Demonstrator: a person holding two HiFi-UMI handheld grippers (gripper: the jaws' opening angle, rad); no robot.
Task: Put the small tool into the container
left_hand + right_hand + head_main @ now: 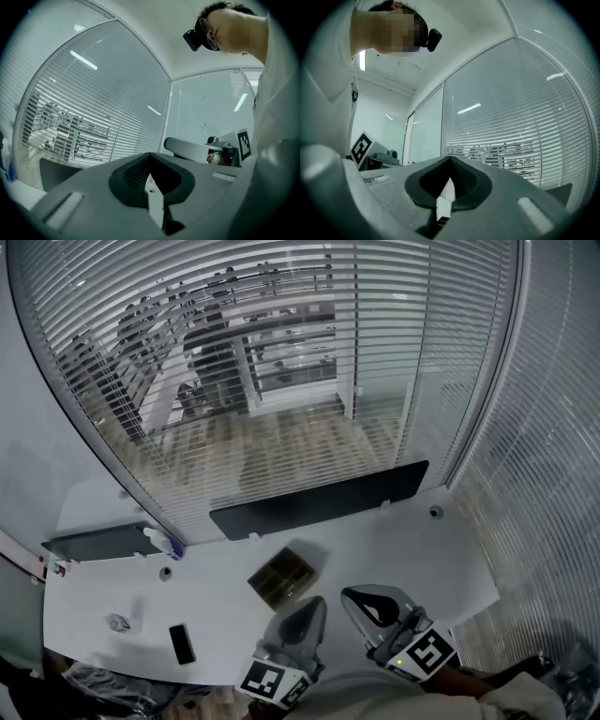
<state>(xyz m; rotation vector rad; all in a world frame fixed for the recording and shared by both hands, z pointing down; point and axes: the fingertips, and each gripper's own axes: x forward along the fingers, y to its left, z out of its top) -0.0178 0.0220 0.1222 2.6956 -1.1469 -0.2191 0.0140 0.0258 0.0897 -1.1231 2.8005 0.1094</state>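
Note:
A dark, square, open container [281, 578] sits on the white table [412, 559] just ahead of both grippers. A small black oblong object [181, 643] lies flat near the table's front left. My left gripper [316, 606] is low at the front edge and points at the container's near right corner, its jaws shut with nothing between them. My right gripper [350, 597] is beside it on the right, also shut and empty. In the left gripper view the jaws [150, 154] meet at the tip, and the right gripper [187, 149] shows beyond. The right gripper view shows its own jaws [450, 158] closed.
A small crumpled thing [117, 622] and a little round object [165, 572] lie at the left, with a white bottle [162, 542] by a dark panel [98, 542]. A long black panel [319, 500] lines the back below the blinds. Another small round piece [435, 512] sits at far right.

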